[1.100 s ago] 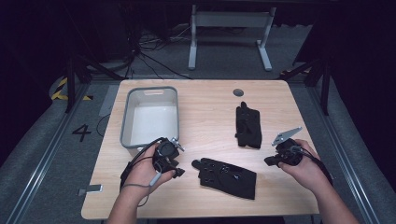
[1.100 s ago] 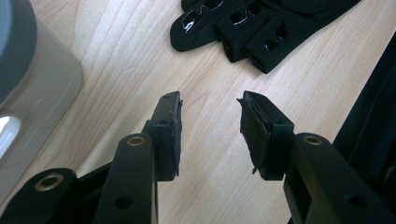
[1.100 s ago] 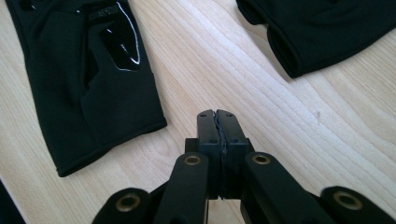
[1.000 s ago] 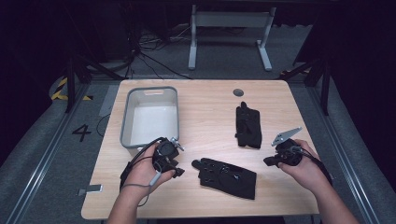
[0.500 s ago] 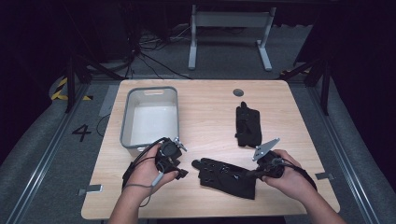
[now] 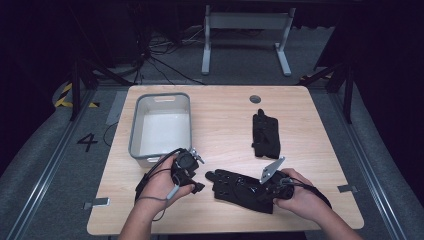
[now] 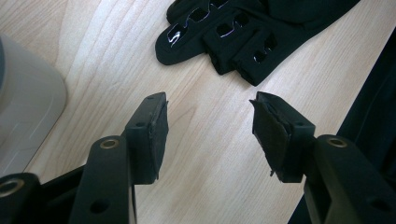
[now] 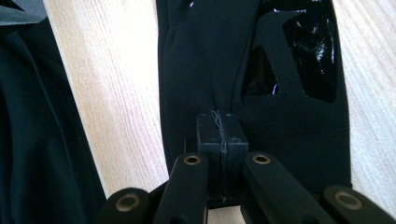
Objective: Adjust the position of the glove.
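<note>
A black glove (image 6: 242,189) is lying flat near the front edge of the tabletop (image 6: 225,125), its fingers pointing toward the person's left and its cuff end toward the right. In the left gripper view its fingertips (image 7: 219,37), with their glossy cut-out patches, are resting on the bare wood just beyond the jaws.

The right hand-held gripper (image 6: 272,187) is sitting over the glove's cuff end, jaws pressed together. In the right gripper view the two pads (image 8: 221,135) are meeting flush right above the black fabric; whether any cloth is being pinched between them cannot be told.

The left hand-held gripper (image 6: 197,182) is hovering just beside the glove's fingertips, its jaws standing apart and having just been opening, with nothing but wood grain between them. Its pads (image 7: 154,135) are not touching the glove.

A second black glove (image 6: 265,134) is lying well apart from the first, farther back on the right half of the tabletop, fingers pointing away from the person. A grey bin (image 6: 137,125) is standing on the left half, just behind the left hand-held gripper; its pale wall (image 7: 28,102) is showing at the left edge of the left gripper view. A small round grommet (image 6: 255,99) is sitting near the back edge.
</note>
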The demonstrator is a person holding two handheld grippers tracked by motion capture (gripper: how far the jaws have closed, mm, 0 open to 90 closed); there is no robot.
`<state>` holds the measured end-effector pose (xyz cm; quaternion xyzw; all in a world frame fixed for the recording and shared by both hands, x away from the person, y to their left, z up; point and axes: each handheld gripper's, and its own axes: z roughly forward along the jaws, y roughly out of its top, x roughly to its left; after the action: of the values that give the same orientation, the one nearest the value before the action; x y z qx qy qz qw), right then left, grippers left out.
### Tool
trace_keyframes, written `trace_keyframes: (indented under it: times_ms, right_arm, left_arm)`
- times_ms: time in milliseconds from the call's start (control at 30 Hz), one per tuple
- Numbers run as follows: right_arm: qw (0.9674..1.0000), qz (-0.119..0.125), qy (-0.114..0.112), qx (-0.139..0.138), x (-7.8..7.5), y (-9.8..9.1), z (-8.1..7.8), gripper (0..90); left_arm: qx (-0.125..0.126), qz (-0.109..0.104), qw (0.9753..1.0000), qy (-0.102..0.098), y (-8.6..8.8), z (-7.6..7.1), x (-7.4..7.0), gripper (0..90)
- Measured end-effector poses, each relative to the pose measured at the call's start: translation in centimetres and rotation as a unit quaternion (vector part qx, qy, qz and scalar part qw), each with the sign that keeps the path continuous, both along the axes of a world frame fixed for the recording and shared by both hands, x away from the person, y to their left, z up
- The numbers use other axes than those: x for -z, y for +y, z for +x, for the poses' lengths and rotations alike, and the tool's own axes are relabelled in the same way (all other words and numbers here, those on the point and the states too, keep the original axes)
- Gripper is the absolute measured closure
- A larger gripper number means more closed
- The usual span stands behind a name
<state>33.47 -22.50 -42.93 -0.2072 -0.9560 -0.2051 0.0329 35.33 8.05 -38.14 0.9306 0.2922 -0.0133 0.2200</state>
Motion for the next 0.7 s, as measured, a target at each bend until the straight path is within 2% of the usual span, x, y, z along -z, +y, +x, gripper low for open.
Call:
trace_keyframes:
  times_ms: [200,300,400,600,700]
  right_arm:
    - [0.9999,0.005,0.012,0.009,0.1,-0.4,0.3,89.9]
    - [0.9999,-0.001,0.009,0.012,0.1,-0.7,0.5,89.9]
    - [0.9996,-0.015,0.003,0.026,0.1,-1.4,0.9,89.8]
    - [0.9987,-0.013,0.007,0.048,0.2,-2.6,1.5,89.9]
    - [0.9981,-0.017,0.002,0.059,0.1,-3.3,1.9,89.8]
  left_arm:
    - [-0.003,-0.004,1.0000,0.001,0.1,0.0,0.1,45.8]
    - [-0.003,-0.004,1.0000,0.001,0.1,0.0,0.1,45.7]
    - [0.000,-0.003,1.0000,0.001,0.0,0.0,0.1,45.4]
    - [0.000,-0.004,1.0000,0.003,-0.1,0.1,0.2,45.1]
    - [0.001,-0.005,1.0000,0.002,-0.2,0.1,0.2,44.8]
